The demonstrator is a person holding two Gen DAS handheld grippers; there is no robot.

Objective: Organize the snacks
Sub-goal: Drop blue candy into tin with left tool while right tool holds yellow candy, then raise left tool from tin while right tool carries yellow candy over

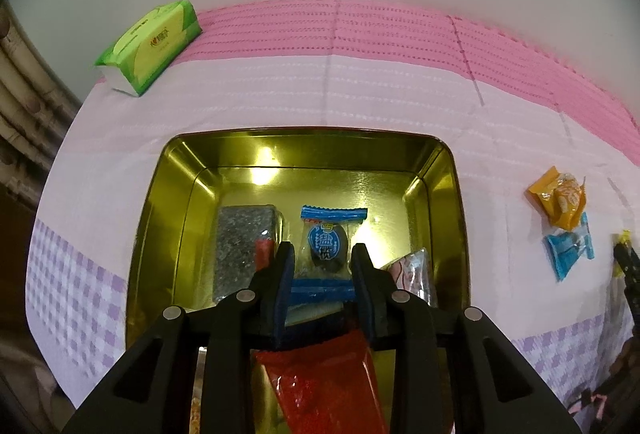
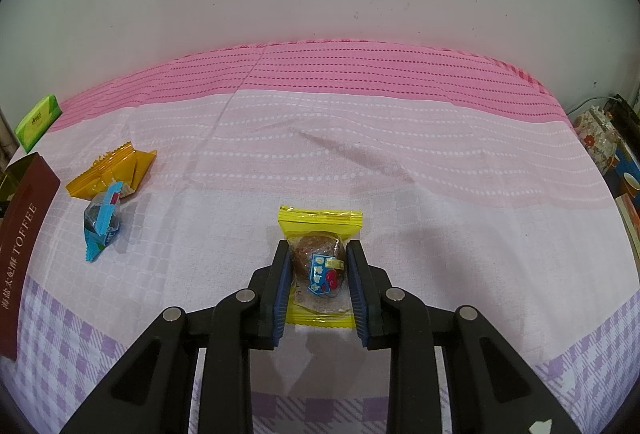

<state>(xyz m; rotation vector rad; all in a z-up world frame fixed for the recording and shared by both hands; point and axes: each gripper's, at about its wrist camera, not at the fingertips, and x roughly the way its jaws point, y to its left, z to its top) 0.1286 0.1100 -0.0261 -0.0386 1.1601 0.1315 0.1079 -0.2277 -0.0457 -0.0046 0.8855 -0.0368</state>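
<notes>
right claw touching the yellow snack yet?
Cannot tell. In the right wrist view the open right claw straddles the yellow snack; the pads overlap the wrapper's edges in the image, with no plain contact or gap.

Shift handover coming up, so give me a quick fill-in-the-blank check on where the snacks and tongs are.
1. The left tongs hang over the gold ____, jaws open.
2. The right tongs straddle a snack in a ____ wrapper.
3. The orange snack lies on the ____, outside the tin.

Missing words: tin; yellow; tablecloth
</notes>
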